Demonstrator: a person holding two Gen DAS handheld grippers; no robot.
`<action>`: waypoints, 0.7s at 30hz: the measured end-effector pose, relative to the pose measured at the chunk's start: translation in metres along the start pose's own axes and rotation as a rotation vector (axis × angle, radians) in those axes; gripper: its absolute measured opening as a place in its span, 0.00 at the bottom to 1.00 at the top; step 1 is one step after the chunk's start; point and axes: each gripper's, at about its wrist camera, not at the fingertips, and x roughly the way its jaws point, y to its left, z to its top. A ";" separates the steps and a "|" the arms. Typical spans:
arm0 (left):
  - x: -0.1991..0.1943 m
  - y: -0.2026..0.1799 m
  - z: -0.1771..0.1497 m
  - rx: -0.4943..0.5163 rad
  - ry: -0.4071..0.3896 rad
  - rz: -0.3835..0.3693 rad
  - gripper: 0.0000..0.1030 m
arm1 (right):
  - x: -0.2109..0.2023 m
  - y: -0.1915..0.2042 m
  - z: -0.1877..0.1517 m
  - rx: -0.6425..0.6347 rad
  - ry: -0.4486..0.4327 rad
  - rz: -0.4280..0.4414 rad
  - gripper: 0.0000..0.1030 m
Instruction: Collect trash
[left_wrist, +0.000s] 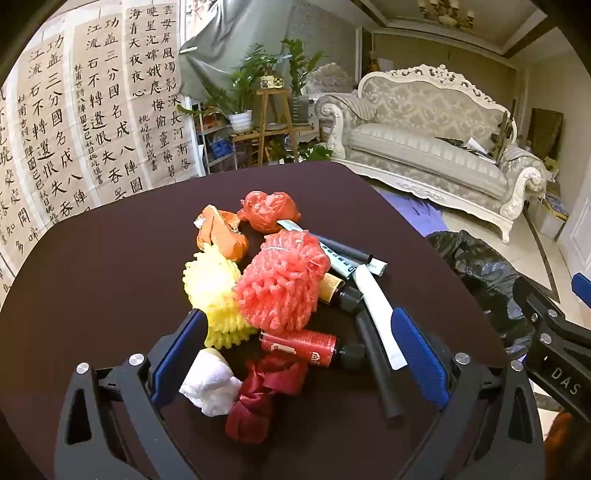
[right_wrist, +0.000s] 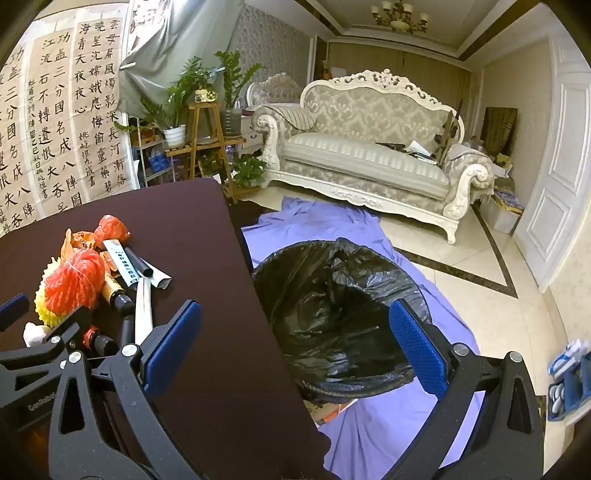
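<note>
A pile of trash lies on the dark table (left_wrist: 92, 277): a pink foam net (left_wrist: 284, 280), a yellow foam net (left_wrist: 214, 291), an orange bag (left_wrist: 221, 232), a red bag (left_wrist: 267, 210), a red bottle (left_wrist: 303, 345), a white tissue wad (left_wrist: 210, 387), a dark red cloth (left_wrist: 258, 398) and black and white tubes (left_wrist: 376, 321). My left gripper (left_wrist: 299, 347) is open low over the pile, its fingers either side of the bottle and tissue. My right gripper (right_wrist: 295, 332) is open and empty, straddling the table edge above the black-lined bin (right_wrist: 332, 314).
The bin stands on a purple sheet (right_wrist: 369, 424) on the floor right of the table (right_wrist: 221, 314). A white sofa (right_wrist: 369, 155) and a plant stand (right_wrist: 207, 140) lie beyond. The right gripper's body shows at the left wrist view's right edge (left_wrist: 554, 350).
</note>
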 end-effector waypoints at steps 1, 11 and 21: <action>0.000 0.000 0.000 -0.002 -0.001 0.001 0.94 | 0.000 0.000 0.000 0.000 0.000 -0.001 0.96; -0.005 -0.001 -0.001 -0.006 0.019 0.007 0.94 | 0.004 -0.006 -0.004 0.012 0.011 -0.004 0.96; 0.001 -0.002 -0.002 -0.008 0.025 0.007 0.94 | 0.004 -0.012 -0.004 0.019 0.012 -0.006 0.96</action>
